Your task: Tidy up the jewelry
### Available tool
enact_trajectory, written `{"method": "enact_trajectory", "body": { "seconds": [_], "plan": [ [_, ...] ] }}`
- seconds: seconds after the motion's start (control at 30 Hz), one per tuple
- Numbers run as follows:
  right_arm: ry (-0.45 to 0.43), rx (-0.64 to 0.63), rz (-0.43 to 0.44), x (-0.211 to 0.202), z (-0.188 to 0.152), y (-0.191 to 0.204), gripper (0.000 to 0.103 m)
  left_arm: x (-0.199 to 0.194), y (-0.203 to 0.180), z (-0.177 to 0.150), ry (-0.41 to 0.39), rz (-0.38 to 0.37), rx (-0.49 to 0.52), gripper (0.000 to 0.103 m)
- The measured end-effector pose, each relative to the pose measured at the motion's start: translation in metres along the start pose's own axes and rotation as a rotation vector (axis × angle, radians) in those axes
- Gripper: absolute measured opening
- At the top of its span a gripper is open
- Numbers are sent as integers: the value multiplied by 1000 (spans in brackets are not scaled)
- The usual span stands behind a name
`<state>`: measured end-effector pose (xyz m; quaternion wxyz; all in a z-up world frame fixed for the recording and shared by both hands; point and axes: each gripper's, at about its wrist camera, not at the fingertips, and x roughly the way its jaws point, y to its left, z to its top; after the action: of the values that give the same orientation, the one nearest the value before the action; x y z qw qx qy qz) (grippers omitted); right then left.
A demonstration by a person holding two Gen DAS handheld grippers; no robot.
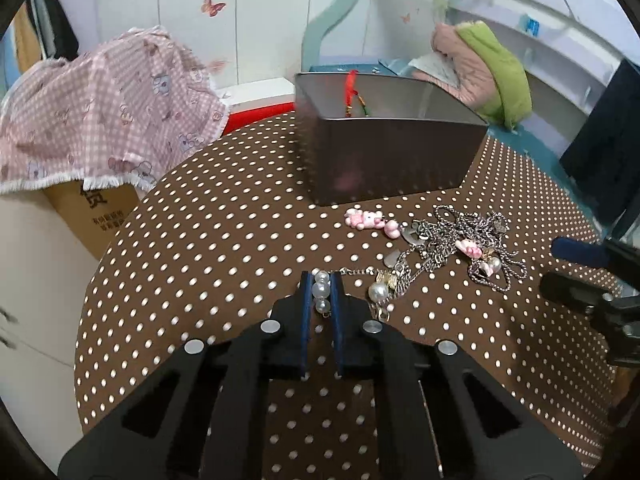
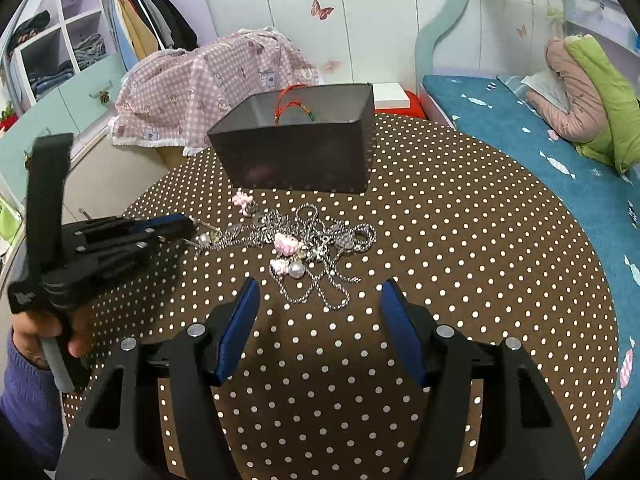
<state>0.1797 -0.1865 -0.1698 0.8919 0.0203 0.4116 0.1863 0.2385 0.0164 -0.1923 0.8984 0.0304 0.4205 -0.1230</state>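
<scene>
The left gripper [image 1: 321,286] was clamped on a pearl strand [image 1: 322,291] whose chain ran into the tangled silver chains [image 1: 464,244] before the metal tin [image 1: 384,152]. Lifting could drag the whole tangle. The right gripper [image 2: 318,300] stood apart, holding nothing.

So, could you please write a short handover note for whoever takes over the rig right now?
Left claw: shut on the pearl strand at the near edge of the jewelry pile.
Right claw: open, empty, just short of the pile.
Metal tin: behind the pile on the dotted tablecloth.
Done: a red cord piece is already in the tin.
Left: move the pearl strand, then the chains and pink charms, probably into the tin.
</scene>
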Motion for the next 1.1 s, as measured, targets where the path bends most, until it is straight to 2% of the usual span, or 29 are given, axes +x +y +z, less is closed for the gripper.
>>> {"method": "enact_trajectory", "body": {
  "seconds": [0.4, 0.53, 0.57, 0.67, 0.73, 1.1],
  "plan": [
    [7, -53, -12, 9, 0, 22, 60, -67, 25, -10, -85, -78, -81, 9],
    [23, -59, -28, 14, -3, 24, 59, -83, 31, -13, -107, -152, -119, 9],
    [23, -65, -33, 15, -4, 24, 58, -86, 31, -12, -110, -172, -122, 9],
    [27, -80, -50, 18, -3, 26, 47, -92, 29, -6, -128, -168, -117, 9],
    [19, -84, -47, 20, 0, 28, 37, -97, 26, -1, -142, -186, -115, 9],
    [31, -116, -79, 40, 12, 31, 17, -107, 8, 18, -181, -222, -75, 9]
  ]
}}
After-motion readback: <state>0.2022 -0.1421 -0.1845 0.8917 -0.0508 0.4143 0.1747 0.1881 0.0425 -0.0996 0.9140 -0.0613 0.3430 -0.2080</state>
